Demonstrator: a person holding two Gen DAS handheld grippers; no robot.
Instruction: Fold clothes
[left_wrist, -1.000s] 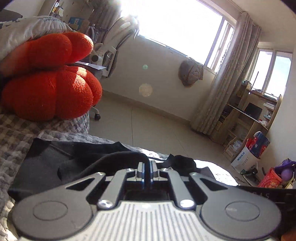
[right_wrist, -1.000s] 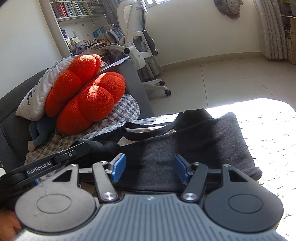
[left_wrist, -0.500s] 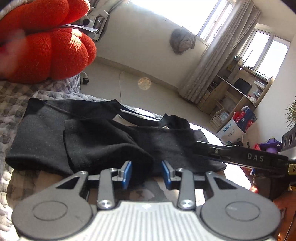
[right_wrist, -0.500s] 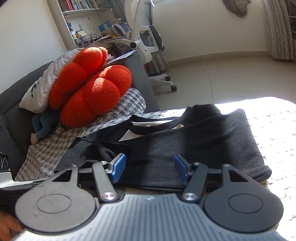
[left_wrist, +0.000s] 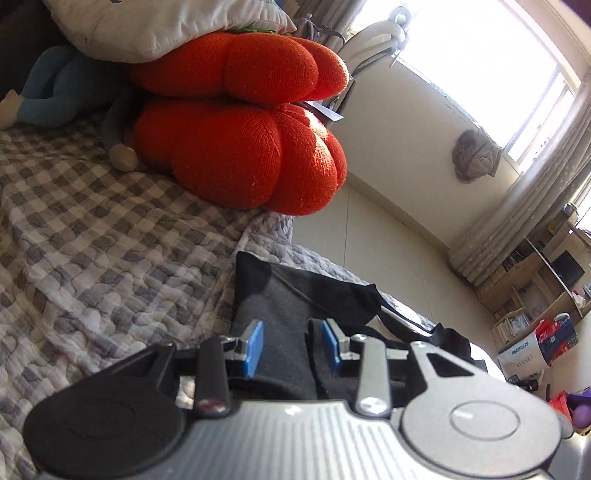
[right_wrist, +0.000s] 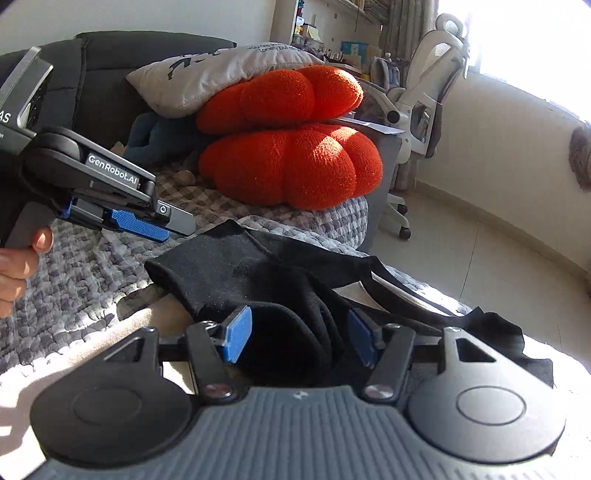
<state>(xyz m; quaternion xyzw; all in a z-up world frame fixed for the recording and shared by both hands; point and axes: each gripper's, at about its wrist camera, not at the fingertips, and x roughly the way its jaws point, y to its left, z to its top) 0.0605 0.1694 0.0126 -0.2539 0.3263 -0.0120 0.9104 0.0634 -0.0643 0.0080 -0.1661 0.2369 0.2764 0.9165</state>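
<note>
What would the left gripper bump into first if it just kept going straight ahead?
Most likely the black garment lying right ahead of the left gripper, whose open jaws hold nothing. Beyond it lies the checked blanket, though depth is hard to judge.

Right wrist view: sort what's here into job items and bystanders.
Job:
black garment
left gripper, open
right gripper, open

Lying about:
orange pumpkin cushions
grey printed pillow
blue plush toy
white office chair
checked blanket

Garment (right_wrist: 258, 273): on quilt (left_wrist: 110, 240), centre. Two stacked cushions (right_wrist: 291, 147): behind garment, twelve o'clock; pillow (right_wrist: 221, 70) on top. Office chair (right_wrist: 417, 110): two o'clock, behind. Left gripper (right_wrist: 166, 225): ten o'clock, just above garment's corner.
</note>
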